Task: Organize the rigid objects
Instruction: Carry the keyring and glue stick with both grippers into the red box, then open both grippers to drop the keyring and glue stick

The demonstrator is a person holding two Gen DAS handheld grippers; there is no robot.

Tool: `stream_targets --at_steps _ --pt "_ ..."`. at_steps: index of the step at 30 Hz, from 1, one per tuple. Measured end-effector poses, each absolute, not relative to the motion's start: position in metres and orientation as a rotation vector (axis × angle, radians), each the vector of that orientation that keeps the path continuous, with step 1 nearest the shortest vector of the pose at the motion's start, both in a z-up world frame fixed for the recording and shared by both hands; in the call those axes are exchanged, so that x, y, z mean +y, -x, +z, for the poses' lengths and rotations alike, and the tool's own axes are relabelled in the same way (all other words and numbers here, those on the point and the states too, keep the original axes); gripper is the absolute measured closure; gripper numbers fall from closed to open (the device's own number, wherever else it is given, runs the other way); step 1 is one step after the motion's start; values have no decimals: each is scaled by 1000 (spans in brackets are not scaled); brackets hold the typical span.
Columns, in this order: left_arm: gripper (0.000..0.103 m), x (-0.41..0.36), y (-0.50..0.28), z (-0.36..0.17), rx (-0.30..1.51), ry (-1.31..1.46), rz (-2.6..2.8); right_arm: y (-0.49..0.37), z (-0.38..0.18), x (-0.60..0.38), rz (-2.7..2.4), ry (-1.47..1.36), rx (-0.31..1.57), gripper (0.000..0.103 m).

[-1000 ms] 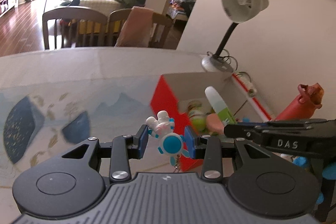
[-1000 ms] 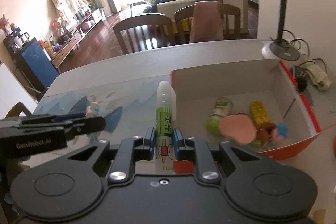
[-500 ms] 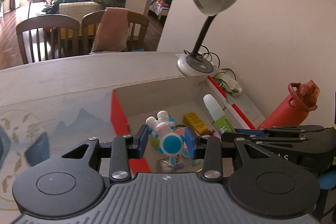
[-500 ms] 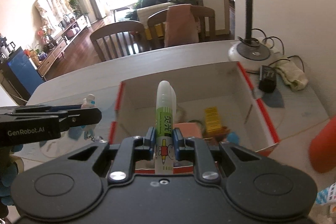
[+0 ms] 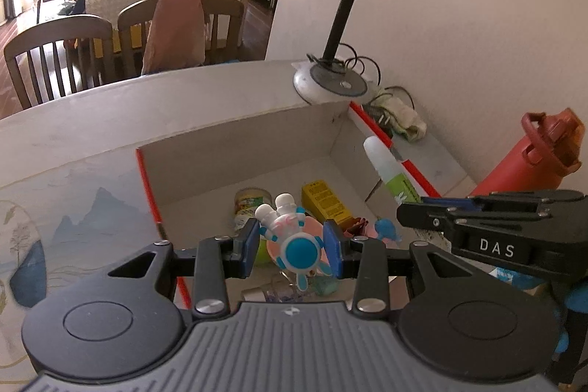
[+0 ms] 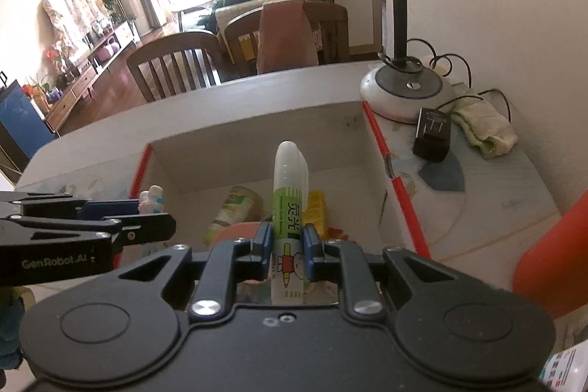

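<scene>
My left gripper (image 5: pixel 290 247) is shut on a small white and blue astronaut figure (image 5: pixel 290 237), held over the open red-edged cardboard box (image 5: pixel 239 142). My right gripper (image 6: pixel 287 247) is shut on a white glue stick with a green label (image 6: pixel 288 208), which points forward over the same box (image 6: pixel 257 131). The glue stick (image 5: pixel 389 171) and the right gripper's side show at the right of the left wrist view. In the box lie a small bottle (image 6: pixel 229 212), a yellow pack (image 5: pixel 325 202), a pink round piece and other small items.
A desk lamp (image 6: pixel 408 87) stands behind the box, with a black plug adapter (image 6: pixel 433 135) and a pale cloth (image 6: pixel 485 131) beside it. A red bottle (image 5: pixel 533 157) stands at the right by the wall. Chairs stand beyond the table's far edge.
Both grippers have moved right and a little lower, from beside the box's left wall to over its inside, each still holding its object.
</scene>
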State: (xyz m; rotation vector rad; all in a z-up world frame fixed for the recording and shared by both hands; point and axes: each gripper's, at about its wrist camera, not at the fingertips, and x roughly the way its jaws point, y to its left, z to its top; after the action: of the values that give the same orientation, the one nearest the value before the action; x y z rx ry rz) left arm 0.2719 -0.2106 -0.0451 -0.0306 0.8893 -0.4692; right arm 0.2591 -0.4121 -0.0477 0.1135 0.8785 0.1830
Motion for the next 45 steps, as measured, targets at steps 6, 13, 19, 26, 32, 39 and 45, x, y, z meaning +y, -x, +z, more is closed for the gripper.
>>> stream_targets --at_steps 6,13,19,26,32,39,45 --pt "66 -228 -282 -63 934 -5 -455 -279 -68 -416 172 -76 903 87" --pt "66 -234 -291 -88 998 -36 -411 -298 -85 -414 216 -84 920 87" --pt "66 -235 -296 -108 1055 -60 -375 -306 -101 -406 246 -61 954 87" --pt "66 -239 -297 -119 1083 -68 -371 -308 -114 -404 259 -42 991 86" --pt "66 -242 -297 -124 1100 -70 -361 -306 -112 -403 260 -33 996 79" --pt "66 -245 -295 -124 1099 -78 -343 -298 -107 -402 273 -31 1005 63" --pt "62 -242 -288 -118 1076 -72 -345 -290 -97 -404 275 -40 985 51"
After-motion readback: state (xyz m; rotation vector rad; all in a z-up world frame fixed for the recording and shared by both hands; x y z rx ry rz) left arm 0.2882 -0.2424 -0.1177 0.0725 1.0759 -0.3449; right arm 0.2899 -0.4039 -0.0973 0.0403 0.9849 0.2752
